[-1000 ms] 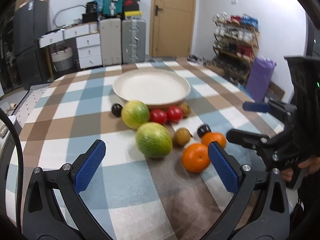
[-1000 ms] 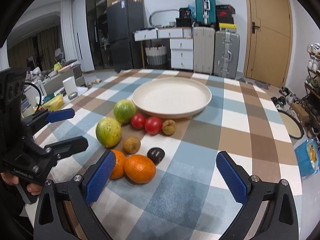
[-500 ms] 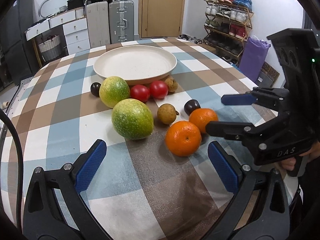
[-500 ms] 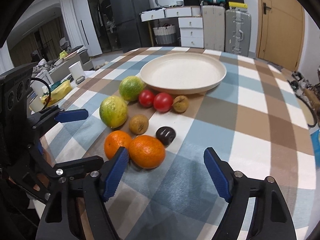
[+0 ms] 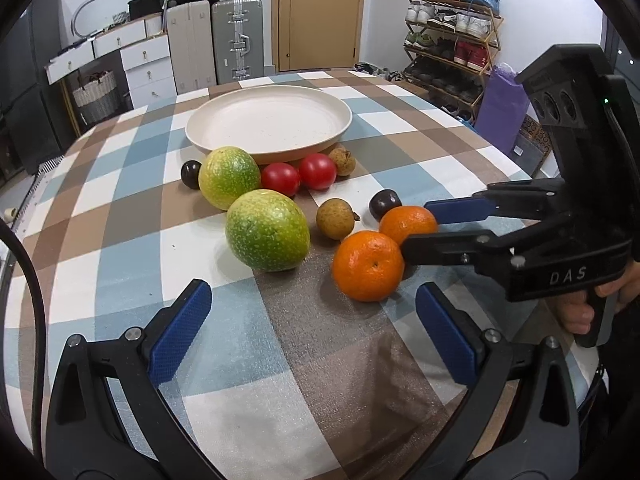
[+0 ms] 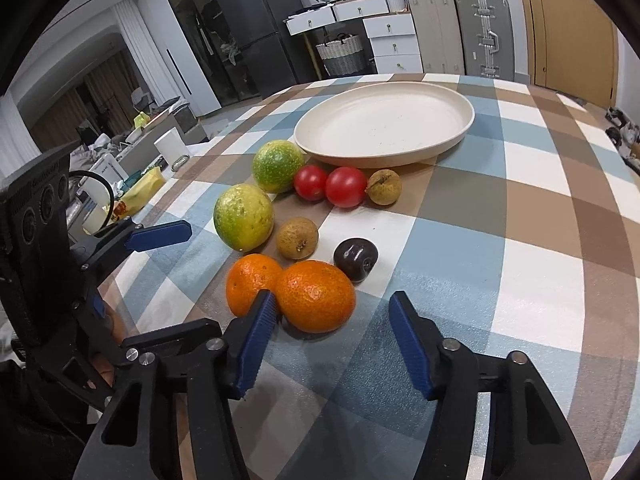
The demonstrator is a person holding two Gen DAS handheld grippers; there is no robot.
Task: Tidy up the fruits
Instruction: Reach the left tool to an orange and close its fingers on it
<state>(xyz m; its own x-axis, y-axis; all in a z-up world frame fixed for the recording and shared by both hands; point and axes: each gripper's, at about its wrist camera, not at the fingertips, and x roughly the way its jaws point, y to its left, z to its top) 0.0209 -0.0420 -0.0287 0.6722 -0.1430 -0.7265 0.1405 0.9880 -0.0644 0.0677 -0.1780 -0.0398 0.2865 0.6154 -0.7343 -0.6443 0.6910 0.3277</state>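
Oranges lay touching on the checked tablecloth (image 6: 520, 208), well short of the empty plate (image 6: 448, 144). One orange (image 6: 316, 300) sat just ahead of the right gripper (image 6: 332, 336), between its wide-spread fingers, the left pad wedged at the seam with the second orange (image 6: 250, 284). Nearly round, it showed no clear long axis or heading. The left gripper (image 5: 316, 332) hung wide open, farther off.

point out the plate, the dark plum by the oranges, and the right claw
plate (image 6: 466, 114): right wrist view, on its far rim.
dark plum (image 6: 356, 258): right wrist view, on its top.
right claw (image 6: 334, 338): right wrist view, midway between its open fingertips.
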